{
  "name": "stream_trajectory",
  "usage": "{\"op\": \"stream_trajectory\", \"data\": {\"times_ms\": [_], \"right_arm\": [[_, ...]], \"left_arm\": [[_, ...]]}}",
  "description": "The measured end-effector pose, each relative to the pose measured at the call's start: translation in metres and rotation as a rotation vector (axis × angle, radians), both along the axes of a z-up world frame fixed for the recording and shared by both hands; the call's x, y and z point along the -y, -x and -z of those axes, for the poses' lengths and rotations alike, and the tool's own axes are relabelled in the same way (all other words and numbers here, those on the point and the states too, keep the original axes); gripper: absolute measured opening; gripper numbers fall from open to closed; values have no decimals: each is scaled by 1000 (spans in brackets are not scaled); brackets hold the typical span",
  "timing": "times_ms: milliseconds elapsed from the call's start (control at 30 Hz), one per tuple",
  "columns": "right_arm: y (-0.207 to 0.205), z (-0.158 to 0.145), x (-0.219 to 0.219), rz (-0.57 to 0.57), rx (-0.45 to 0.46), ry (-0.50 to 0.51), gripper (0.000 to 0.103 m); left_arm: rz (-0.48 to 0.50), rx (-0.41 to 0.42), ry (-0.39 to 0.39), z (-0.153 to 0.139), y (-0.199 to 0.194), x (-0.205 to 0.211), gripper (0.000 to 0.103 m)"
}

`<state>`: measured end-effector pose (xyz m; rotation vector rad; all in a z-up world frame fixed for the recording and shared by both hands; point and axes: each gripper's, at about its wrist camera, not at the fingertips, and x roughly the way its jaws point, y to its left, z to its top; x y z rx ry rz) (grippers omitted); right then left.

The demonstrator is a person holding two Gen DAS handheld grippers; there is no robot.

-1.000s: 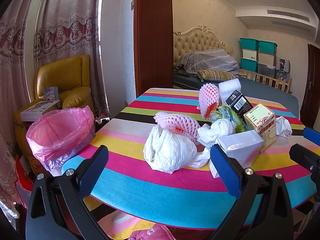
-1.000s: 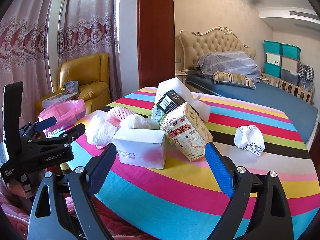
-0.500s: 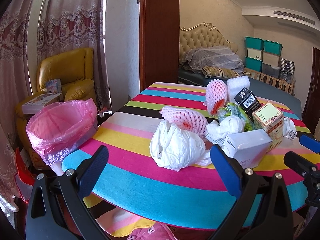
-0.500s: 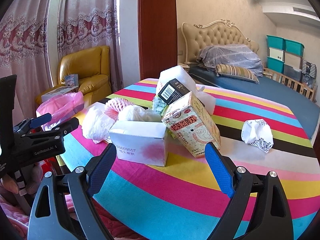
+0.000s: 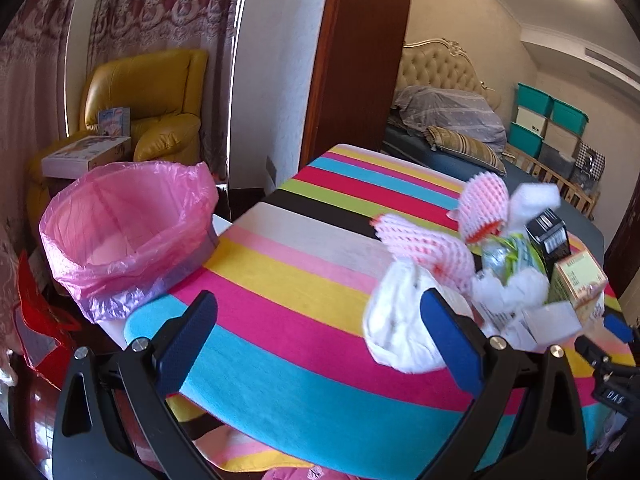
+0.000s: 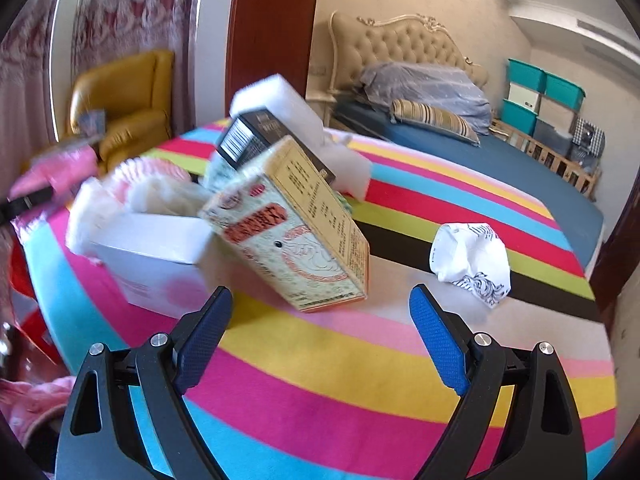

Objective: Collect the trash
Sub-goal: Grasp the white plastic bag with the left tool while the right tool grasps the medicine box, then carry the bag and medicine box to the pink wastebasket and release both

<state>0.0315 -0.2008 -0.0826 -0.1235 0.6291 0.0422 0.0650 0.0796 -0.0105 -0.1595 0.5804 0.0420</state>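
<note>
A pile of trash lies on the striped table point(image 5: 304, 280): a crumpled white bag point(image 5: 400, 328), pink foam nets point(image 5: 424, 248), a white box point(image 6: 152, 256), a tilted yellow carton point(image 6: 296, 232), a black box point(image 6: 256, 136) and a crumpled paper ball point(image 6: 472, 260). A bin lined with a pink bag point(image 5: 120, 232) stands at the table's left edge. My left gripper point(image 5: 320, 336) is open and empty, with the white bag behind its right finger. My right gripper point(image 6: 320, 328) is open and empty, just in front of the yellow carton.
A yellow armchair point(image 5: 152, 108) with boxes on it stands behind the bin. A brown door frame point(image 5: 360, 56) and a bed point(image 6: 460, 128) lie beyond the table. Teal storage boxes point(image 6: 540, 96) stack at the far right. A red bag point(image 5: 36, 320) sits below the bin.
My left gripper has swung left toward the bin, so the trash pile now sits at its right. My right gripper has moved closer to the yellow carton. Both stay open.
</note>
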Motion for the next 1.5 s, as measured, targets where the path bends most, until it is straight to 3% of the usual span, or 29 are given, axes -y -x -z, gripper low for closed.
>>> {"op": "stream_trajectory", "data": {"times_ms": [167, 333, 400, 433, 467, 567, 633, 767, 900, 1033, 1333, 1500], "right_arm": [[-27, 7, -9, 7, -34, 74, 85], [-43, 5, -16, -2, -30, 109, 84], [-44, 3, -19, -12, -8, 131, 78], [-44, 3, -20, -21, 2, 135, 65], [-43, 2, -20, -38, 13, 132, 60], [-38, -1, -17, -44, 29, 103, 59], [-33, -6, -14, -41, 52, 80, 59], [-22, -13, -12, -37, 68, 43, 58], [-12, -16, -9, -28, 92, 15, 58], [4, -18, -6, -39, 139, -7, 57], [29, -38, -3, -51, 213, -53, 57], [36, -50, -22, -127, 234, -59, 57]], "left_arm": [[107, 29, -137, -10, -5, 4, 98], [222, 13, -206, 5, 4, 30, 98], [266, -13, -211, 14, 2, 42, 98], [279, -22, -215, 18, 1, 47, 98], [291, -27, -219, 20, 0, 52, 98], [294, -22, -229, 25, -7, 60, 98], [290, -32, -213, 27, -16, 62, 89], [319, -68, -171, 34, -30, 66, 80], [388, -60, -182, 41, -32, 79, 54], [393, -16, -183, 37, -26, 78, 45], [320, 95, -154, 16, 5, 41, 44], [262, 138, -158, 7, 19, 23, 44]]}}
